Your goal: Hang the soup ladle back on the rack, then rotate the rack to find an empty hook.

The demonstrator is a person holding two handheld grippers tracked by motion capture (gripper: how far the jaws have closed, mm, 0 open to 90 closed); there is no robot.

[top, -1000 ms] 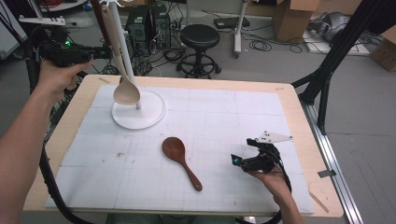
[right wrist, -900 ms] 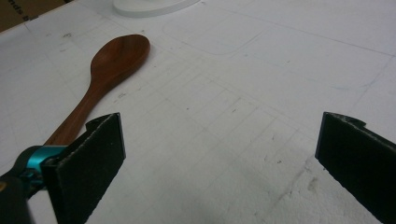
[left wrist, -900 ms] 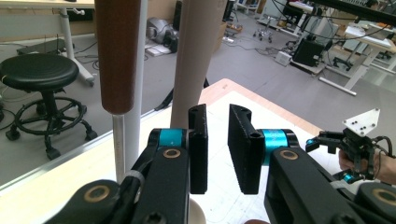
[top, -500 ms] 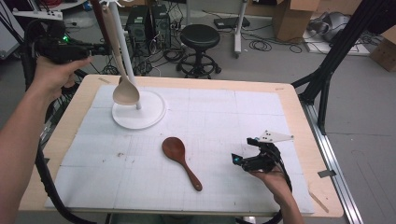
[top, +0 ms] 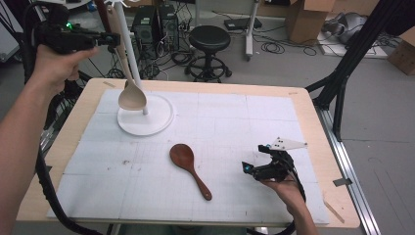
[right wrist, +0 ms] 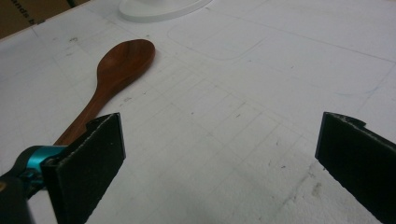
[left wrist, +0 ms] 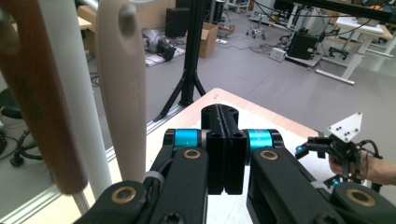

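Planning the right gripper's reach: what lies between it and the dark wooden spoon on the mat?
Nothing: in the high view, bare white mat separates the right gripper from the dark wooden spoon.

Each black hand-held gripper (left wrist: 223,154) has cyan collars, brass-coloured pivot screws and a trailing black cable.

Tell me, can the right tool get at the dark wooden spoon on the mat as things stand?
Probably yes. The right tool rests open beside the dark wooden spoon, whose handle lies just off one open jaw in the right gripper view; bare white mat lies between them.
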